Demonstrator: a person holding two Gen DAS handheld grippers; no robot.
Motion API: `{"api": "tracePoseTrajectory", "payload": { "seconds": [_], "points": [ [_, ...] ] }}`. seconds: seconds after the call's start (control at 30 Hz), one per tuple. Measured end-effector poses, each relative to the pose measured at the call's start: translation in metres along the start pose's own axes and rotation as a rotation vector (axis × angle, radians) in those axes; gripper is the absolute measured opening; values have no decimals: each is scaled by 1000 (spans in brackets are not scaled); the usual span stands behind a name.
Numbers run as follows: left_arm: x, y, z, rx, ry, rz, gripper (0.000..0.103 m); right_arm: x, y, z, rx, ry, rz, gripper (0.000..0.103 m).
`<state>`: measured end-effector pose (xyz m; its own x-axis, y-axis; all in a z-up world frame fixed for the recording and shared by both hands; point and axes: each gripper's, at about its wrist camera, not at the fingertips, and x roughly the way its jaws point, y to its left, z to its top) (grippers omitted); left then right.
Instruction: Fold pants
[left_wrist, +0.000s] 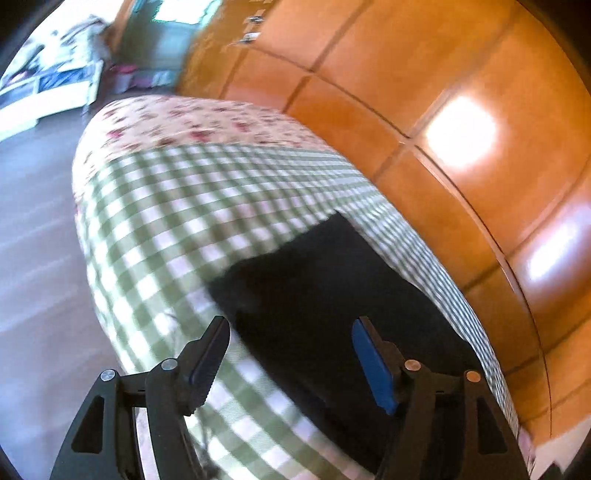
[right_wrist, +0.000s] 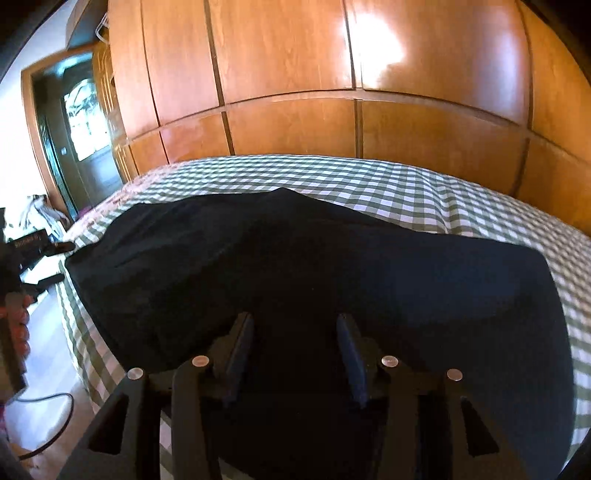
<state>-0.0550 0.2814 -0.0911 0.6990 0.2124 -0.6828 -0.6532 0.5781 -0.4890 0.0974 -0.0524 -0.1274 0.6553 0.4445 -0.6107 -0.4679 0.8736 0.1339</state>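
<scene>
Pants (right_wrist: 314, 280): dark, lying flat on the bed (right_wrist: 424, 192), spread across most of the near side in the right wrist view. Top edge humped near the middle, left end reaching the bed's left edge. Fabric looks mostly smooth; too dark to read folds or seams.

Right tool (right_wrist: 295, 325): released, jaws apart, nothing between the fingers (right_wrist: 242, 343). It hovers over the near part of the pants, pointing down at them; can't tell if the tips touch the cloth.

Left tool (left_wrist: 291, 332): released, jaws wide, nothing pinched. Left finger sits over the green-check sheet (left_wrist: 177, 206), right finger with the blue pad (left_wrist: 373, 365) over the dark cloth. So it's straddling the pants' edge. Contact not clear; frame is motion-blurred.

In the left wrist view only one end of the pants (left_wrist: 332, 295) shows, near the wall side of the bed. Beyond the check sheet, a floral cover (left_wrist: 192, 118) at the far end.

Wood wardrobe (right_wrist: 295, 74) runs along the far side of the bed. Doorway (right_wrist: 74, 122) at far left, cable (right_wrist: 55, 417) on the floor lower left.
</scene>
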Motion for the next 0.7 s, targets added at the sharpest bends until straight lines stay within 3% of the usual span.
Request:
{"api": "tracePoseTrajectory", "payload": {
  "seconds": [0.13,0.2,0.27,0.7],
  "points": [
    [4,20,2,-99,8,2,70,-1,3,-2,-13,-10,-8,49],
    [12,28,1,-135,55,-23,70,-1,3,-2,-10,-16,-6,49],
    [15,34,-1,-163,53,-56,70,-2,3,-2,-10,-19,-5,49],
    [32,14,1,-123,58,-137,70,-2,4,-4,-3,-36,-14,49]
  ]
}}
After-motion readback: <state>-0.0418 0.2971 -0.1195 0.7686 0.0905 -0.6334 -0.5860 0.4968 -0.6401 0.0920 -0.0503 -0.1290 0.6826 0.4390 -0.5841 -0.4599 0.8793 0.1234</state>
